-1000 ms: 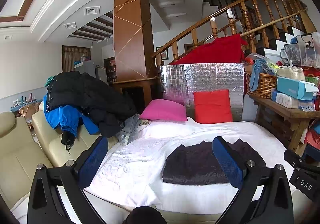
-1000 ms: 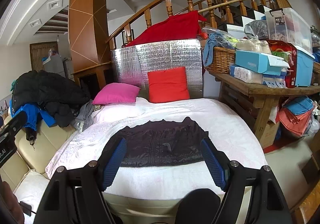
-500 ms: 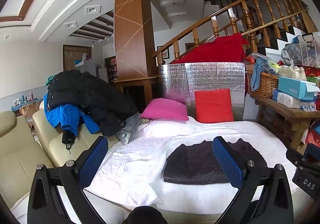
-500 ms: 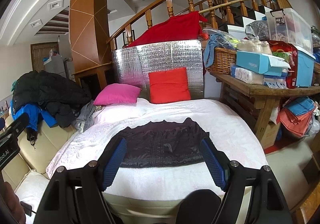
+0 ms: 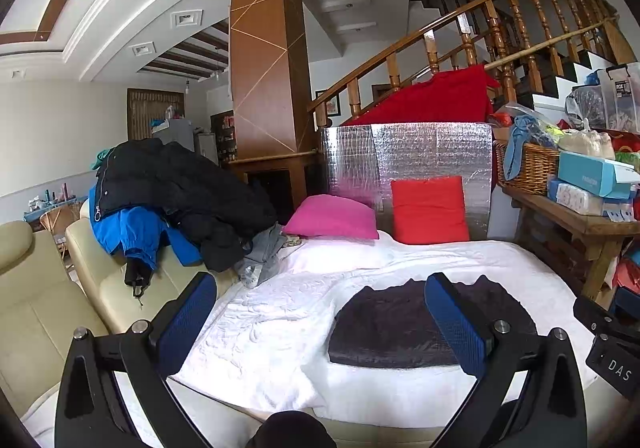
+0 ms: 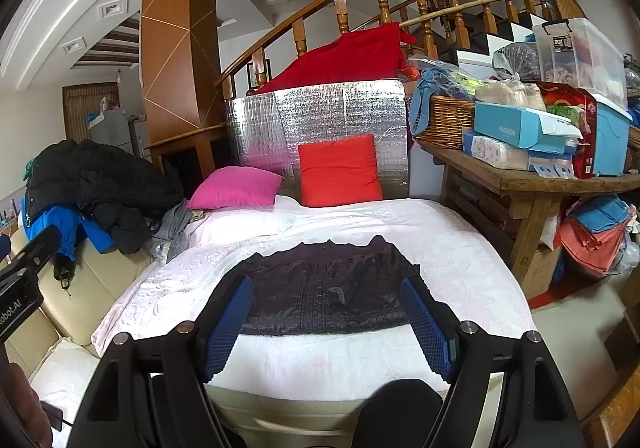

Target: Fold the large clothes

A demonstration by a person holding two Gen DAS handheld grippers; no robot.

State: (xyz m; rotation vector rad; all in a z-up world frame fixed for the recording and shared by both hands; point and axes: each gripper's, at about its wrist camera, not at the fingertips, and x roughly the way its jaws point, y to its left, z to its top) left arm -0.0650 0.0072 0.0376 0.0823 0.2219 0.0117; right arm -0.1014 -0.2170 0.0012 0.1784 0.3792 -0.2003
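Note:
A dark folded garment (image 5: 384,328) (image 6: 328,292) lies flat on the white bedspread (image 5: 260,332) (image 6: 448,248), near its front edge. My left gripper (image 5: 320,312) hovers short of the bed with its blue pads wide apart and nothing between them; the garment sits to the right of its centre. My right gripper (image 6: 328,320) is open too, held back from the bed and pointing straight at the garment, touching nothing. A heap of black and blue jackets (image 5: 160,200) (image 6: 88,192) rests on the cream sofa (image 5: 48,312) to the left.
A pink cushion (image 5: 332,216) and a red cushion (image 5: 428,208) lean against a silver foil panel (image 5: 412,160) at the bed's far end. A cluttered wooden table (image 6: 532,184) with a wicker basket (image 6: 444,120) and boxes stands on the right. Stairs rise behind.

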